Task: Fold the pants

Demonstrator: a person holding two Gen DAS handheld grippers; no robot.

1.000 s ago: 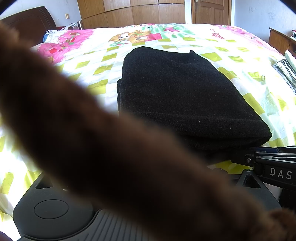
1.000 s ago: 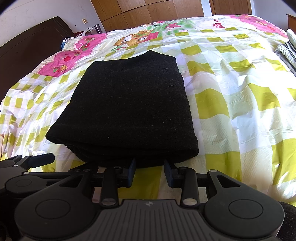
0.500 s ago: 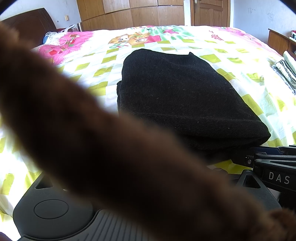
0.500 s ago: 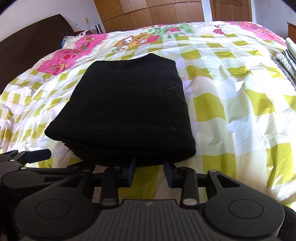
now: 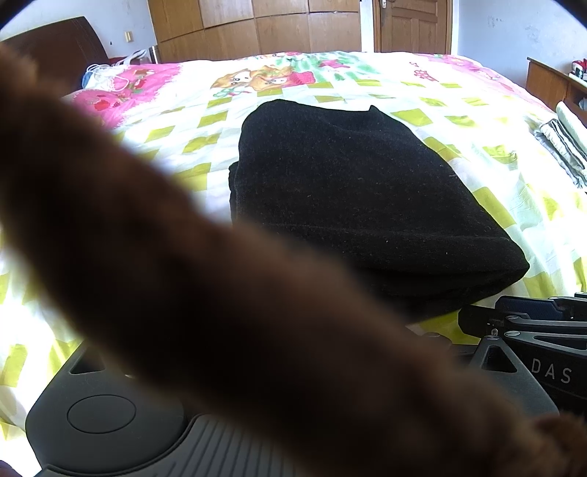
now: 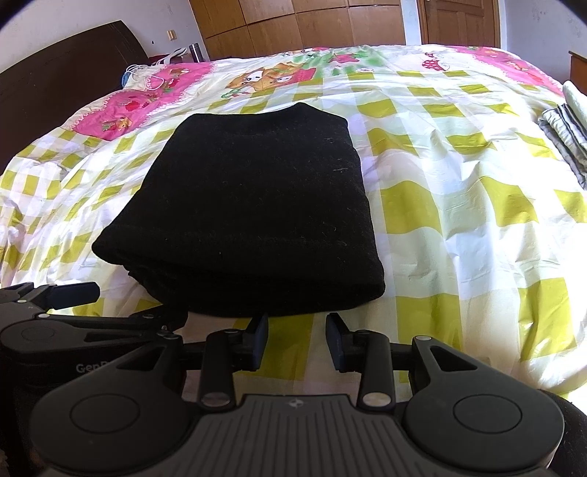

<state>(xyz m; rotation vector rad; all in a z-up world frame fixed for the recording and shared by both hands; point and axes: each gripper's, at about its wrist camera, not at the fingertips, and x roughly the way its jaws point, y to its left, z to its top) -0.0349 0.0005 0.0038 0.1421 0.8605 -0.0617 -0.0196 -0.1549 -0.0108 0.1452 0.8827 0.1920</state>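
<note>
Lying near the front edge of the bed [image 6: 458,205], the black pants [image 6: 249,205] sit as a compact, layered rectangle on the yellow-checked bedspread, the thick folded edge facing the cameras and the stack looking square and settled; by my judgement the fold is essentially done. Just in front of that near edge, the right hand-held gripper [image 6: 296,339] has its fingers spread with only bedspread showing between them, close to the cloth but not touching it. The left hand-held gripper [image 6: 75,291] shows in the right wrist view as a dark finger just beside the bundle's near left corner, yet its own camera is mostly blocked by a blurred brown fuzzy sleeve [image 5: 220,312], so I cannot tell whether its fingers are parted or pressed together. Further out, a striped folded pile [image 6: 565,139] rests at the bed's right side, well apart, with a dark headboard [image 6: 62,73] and wooden wardrobe [image 6: 301,25] beyond. The main risk from here is a finger catching the lowest layer at the near edge as the tools move, dragging the layers askew or pulling the bundle toward the bed's edge. With the left view obscured, a snag on that corner would be hard to notice.
</note>
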